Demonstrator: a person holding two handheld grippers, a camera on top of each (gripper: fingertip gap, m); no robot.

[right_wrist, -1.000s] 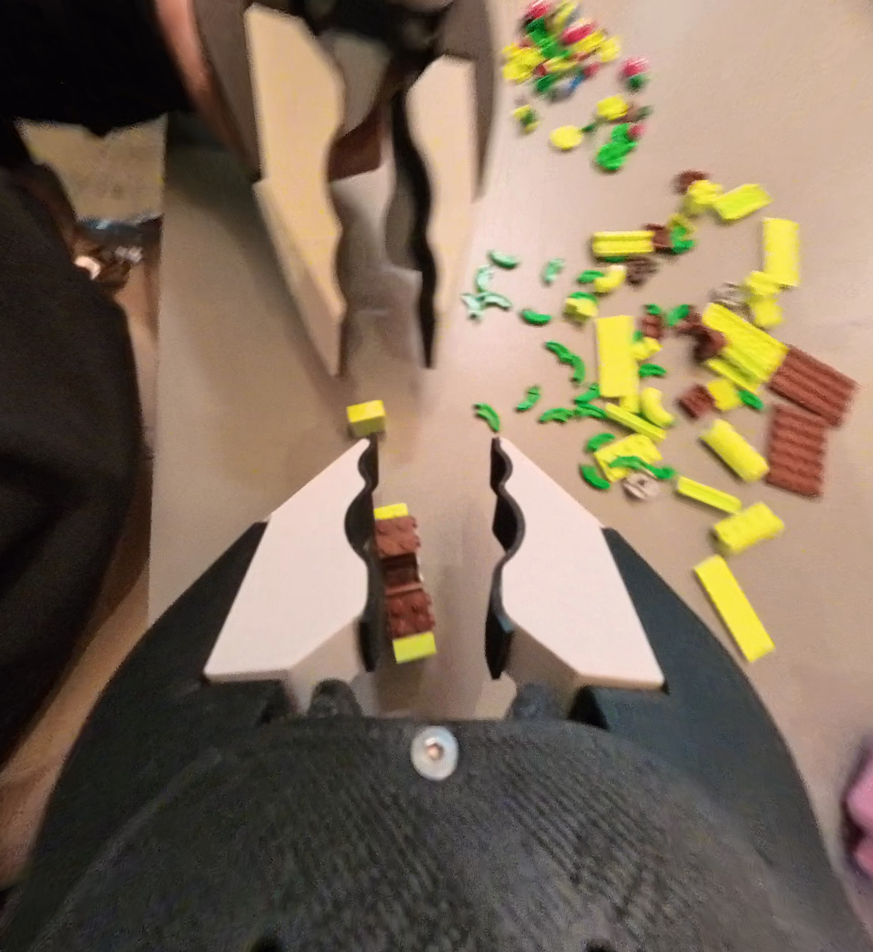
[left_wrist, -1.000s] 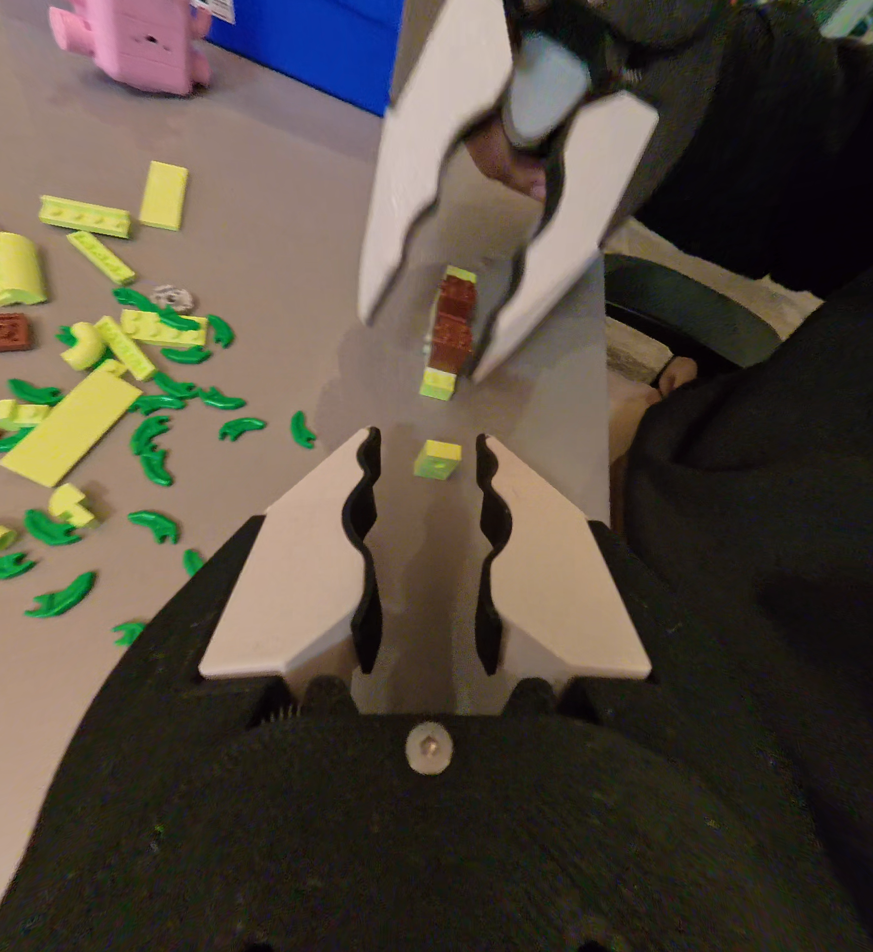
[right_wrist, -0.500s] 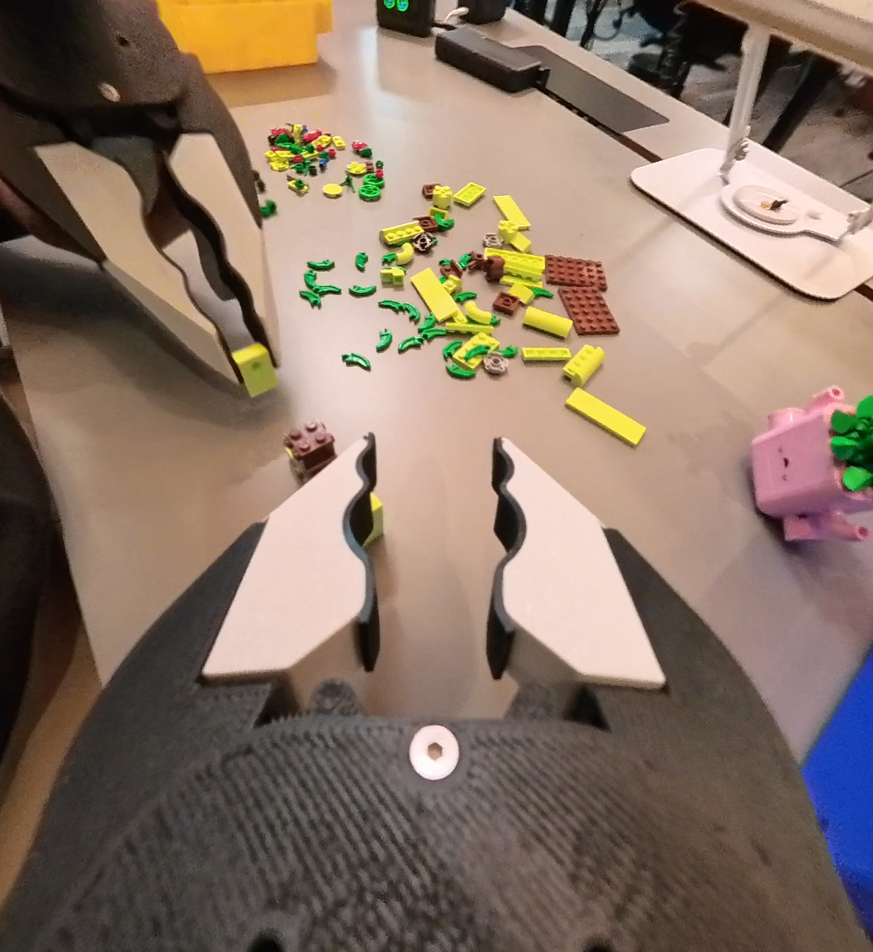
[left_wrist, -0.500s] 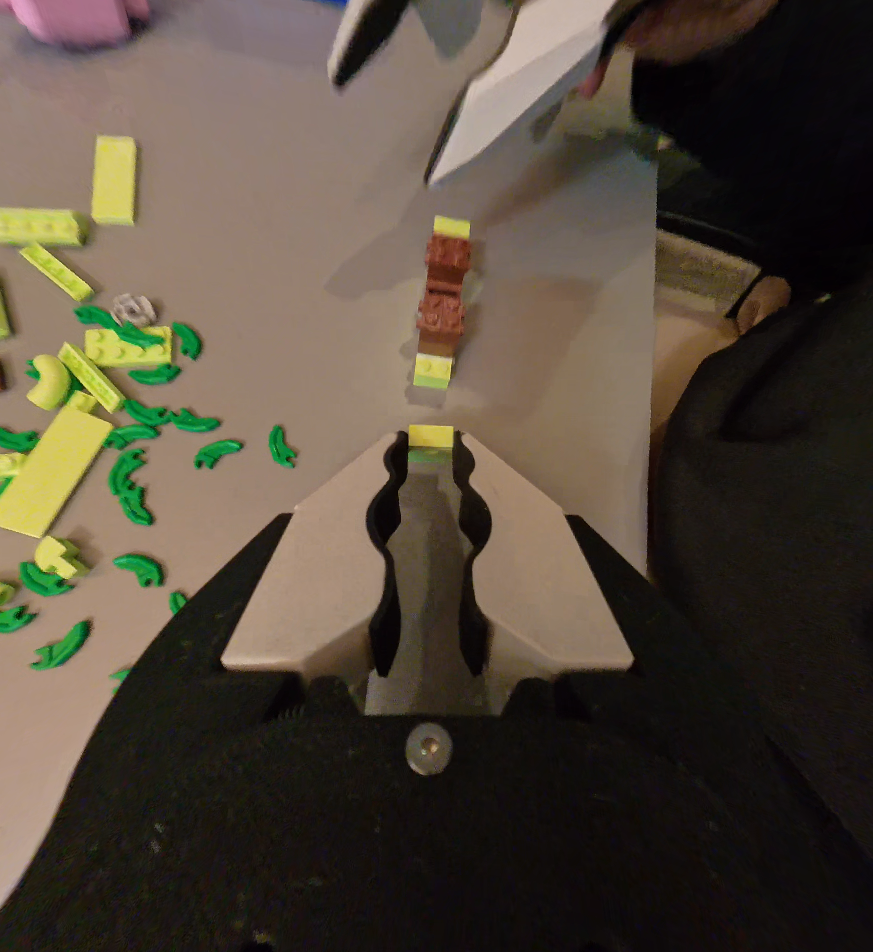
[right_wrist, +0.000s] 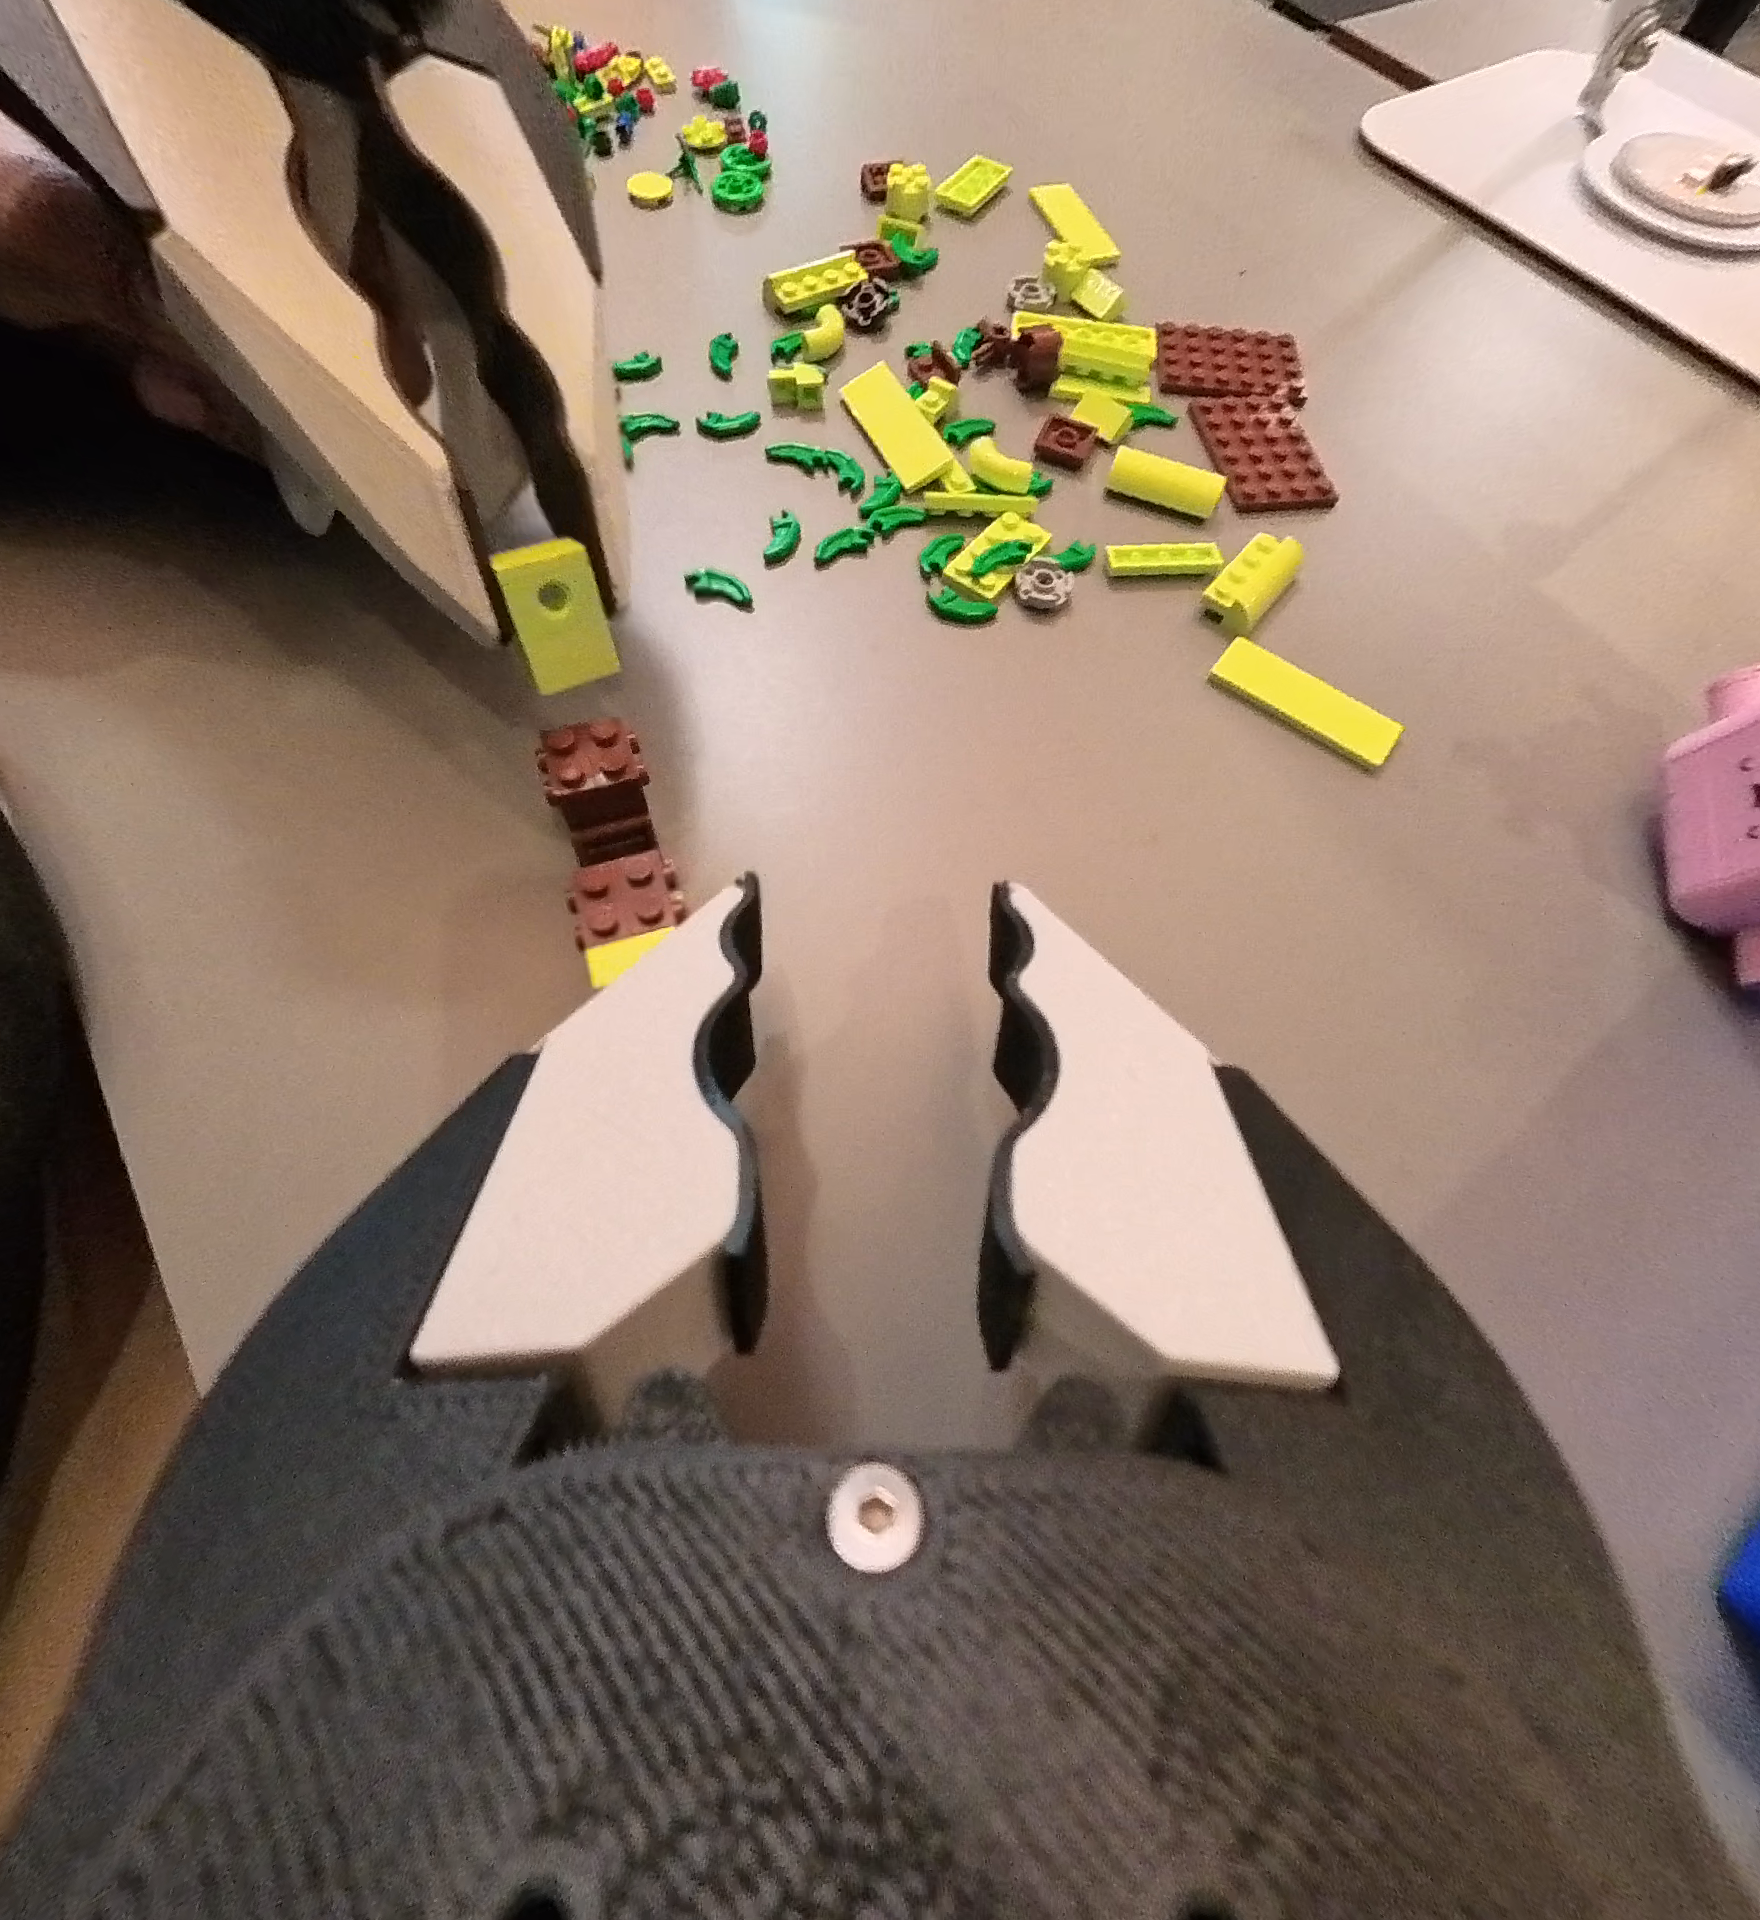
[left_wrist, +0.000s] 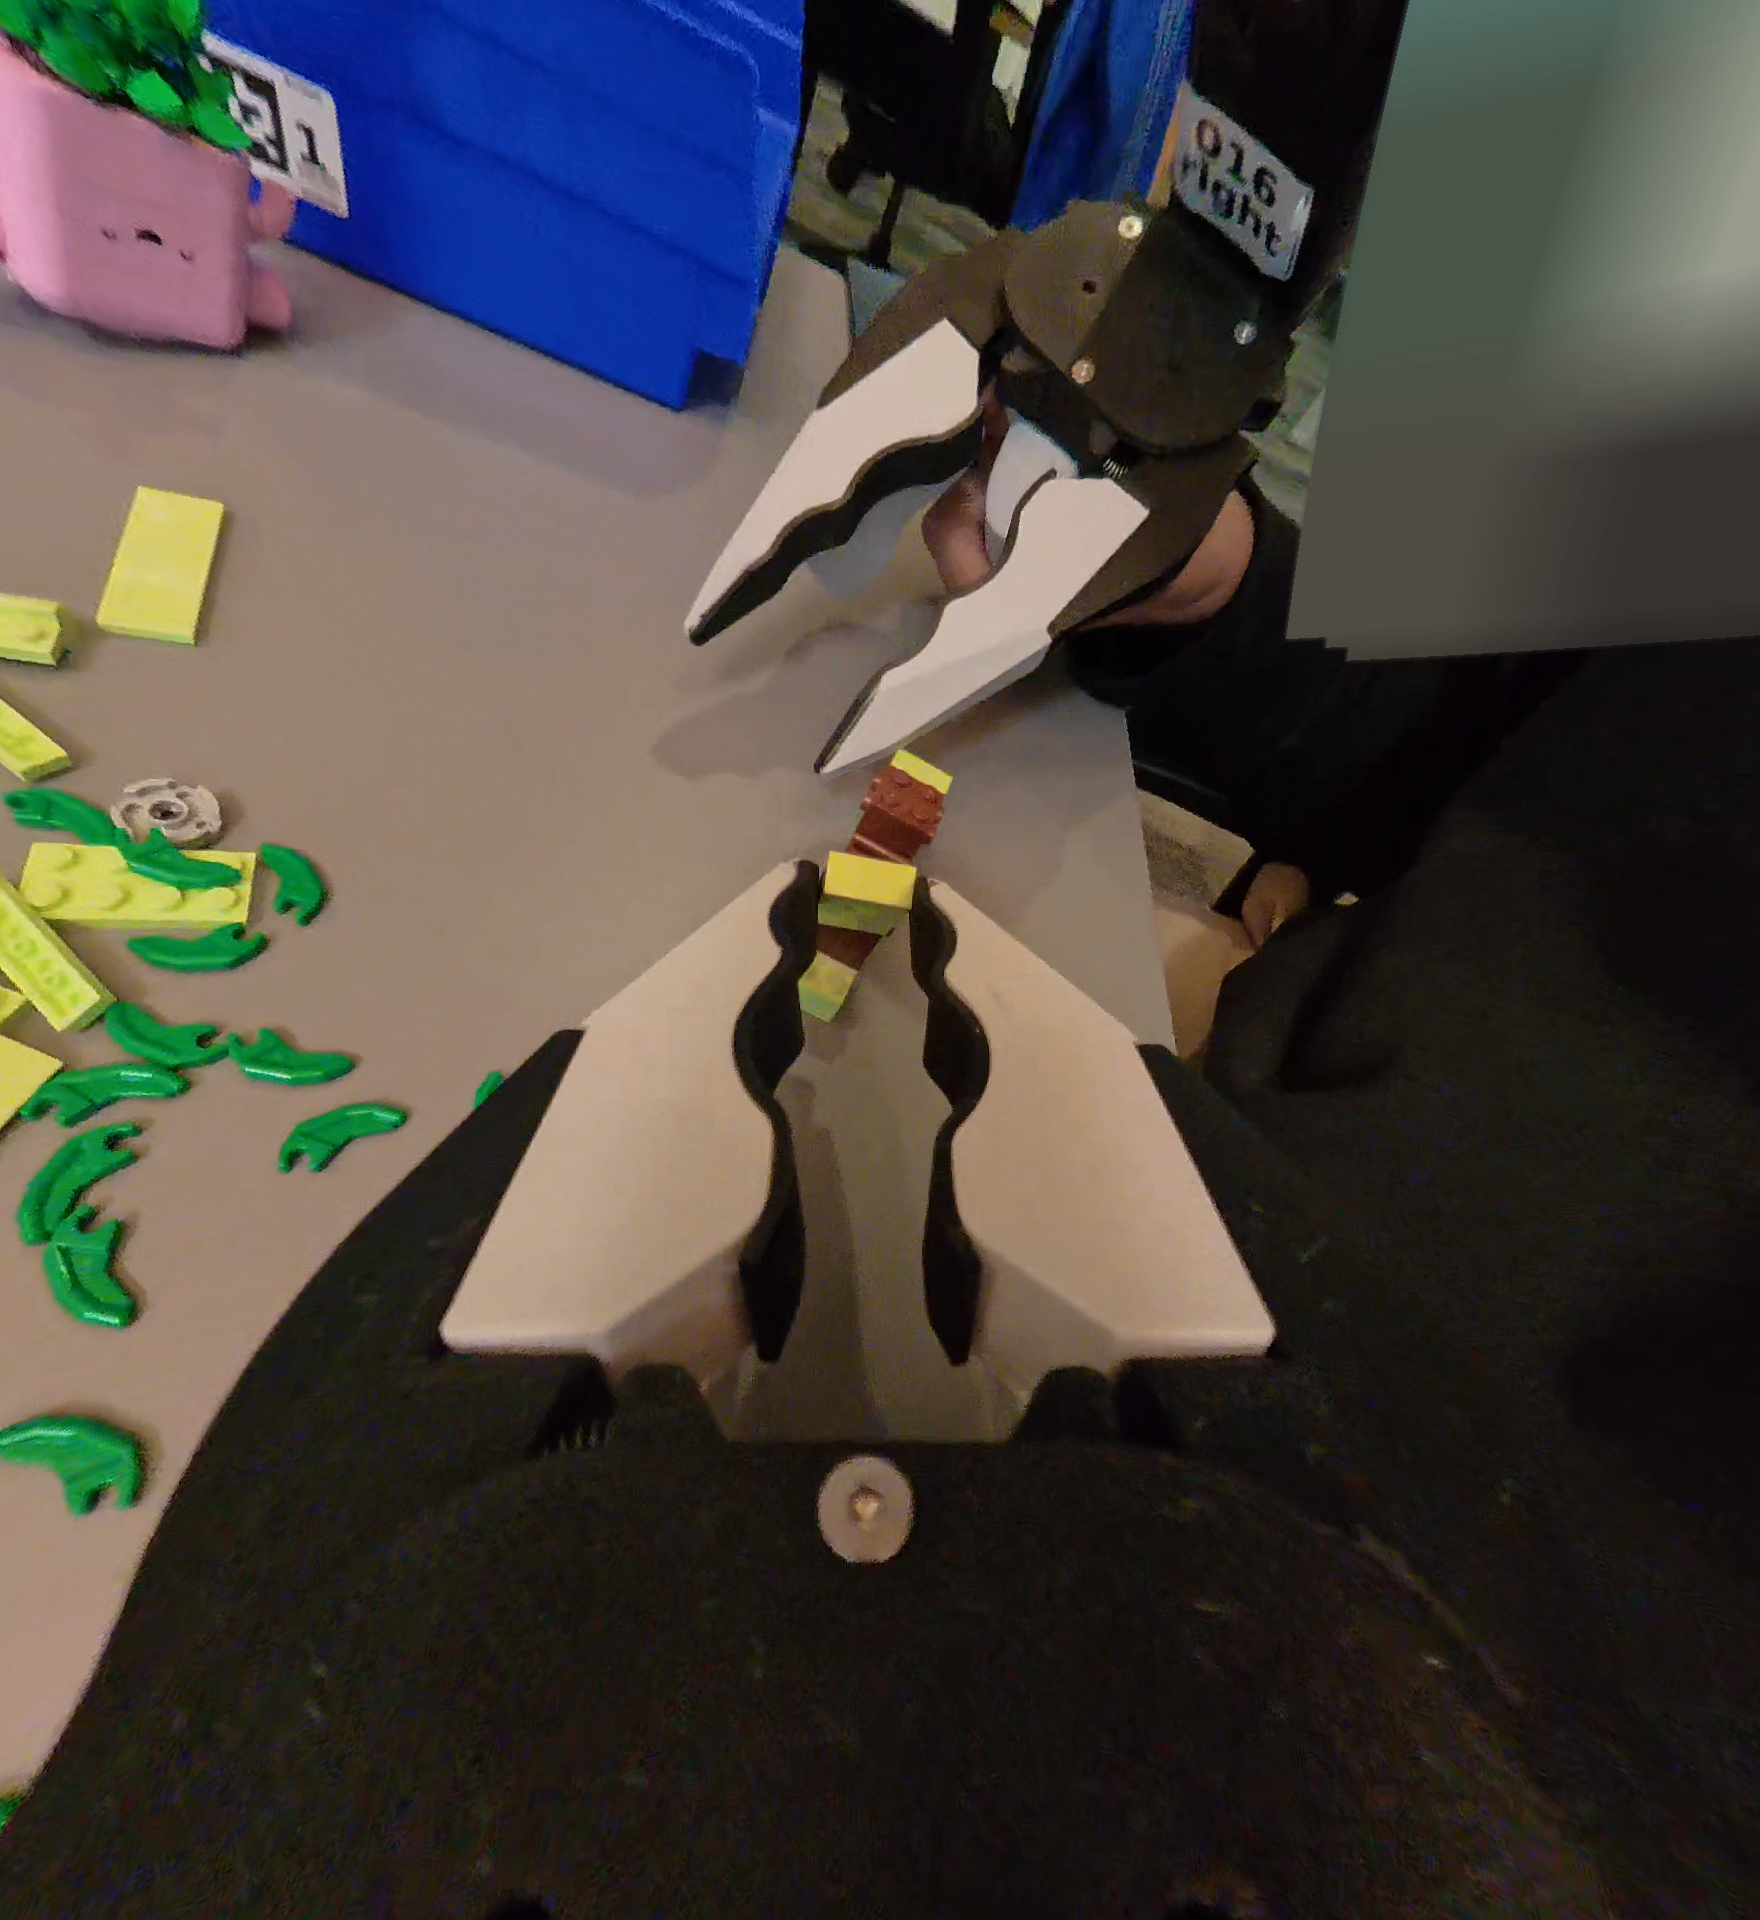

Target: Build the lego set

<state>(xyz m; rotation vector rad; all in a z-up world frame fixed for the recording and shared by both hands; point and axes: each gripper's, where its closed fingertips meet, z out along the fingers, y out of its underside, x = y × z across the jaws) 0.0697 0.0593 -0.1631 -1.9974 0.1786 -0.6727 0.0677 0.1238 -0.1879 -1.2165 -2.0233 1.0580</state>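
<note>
Left wrist view: the left hand-held gripper (left_wrist: 860, 894) is clenched on a small lime brick (left_wrist: 863, 891) at its fingertips, just above the brown-and-lime assembly (left_wrist: 891, 821) lying on the grey worktop (left_wrist: 502, 582); the right hand-held gripper (left_wrist: 767, 701) hangs beyond with its jaws spread.

Right wrist view: the right hand-held gripper (right_wrist: 871, 894) is released and empty, the assembly (right_wrist: 611, 831) just beside its left fingertip; loose green and lime pieces (right_wrist: 959, 436) lie farther off, a pink figure (right_wrist: 1754, 821) to the right
</note>
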